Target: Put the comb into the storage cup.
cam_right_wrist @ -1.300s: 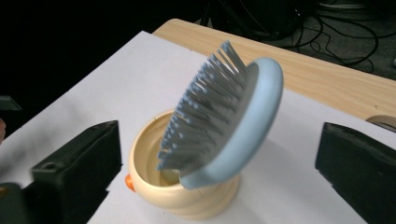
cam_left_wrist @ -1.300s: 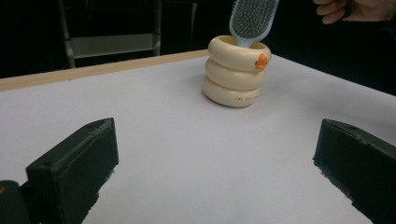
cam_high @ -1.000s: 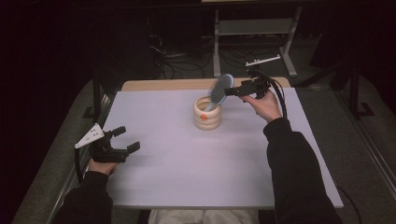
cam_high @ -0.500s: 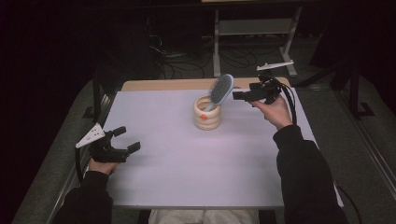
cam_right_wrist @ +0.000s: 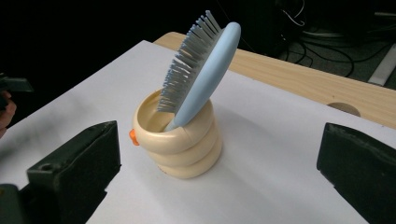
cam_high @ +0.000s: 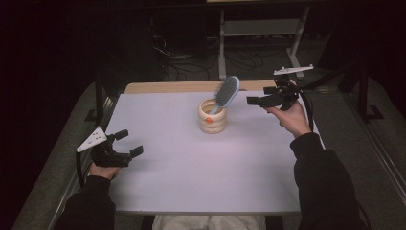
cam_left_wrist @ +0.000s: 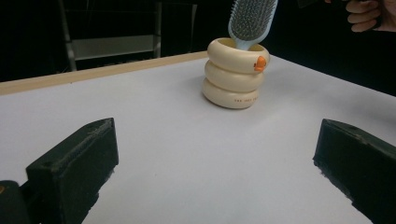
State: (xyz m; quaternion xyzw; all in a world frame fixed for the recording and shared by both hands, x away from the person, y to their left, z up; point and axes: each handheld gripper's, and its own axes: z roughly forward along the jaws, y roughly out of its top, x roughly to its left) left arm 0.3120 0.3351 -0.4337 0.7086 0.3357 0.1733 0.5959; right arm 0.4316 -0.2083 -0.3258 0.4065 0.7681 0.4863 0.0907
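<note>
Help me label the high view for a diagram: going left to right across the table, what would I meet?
left gripper → cream ringed holder → blue hairbrush standing in it, leaning right → right gripper

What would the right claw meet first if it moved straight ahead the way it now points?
Probably the blue hairbrush leaning out of the cream ringed cup: both sit between the right claw's open jaws, though exact depth is unclear.
</note>
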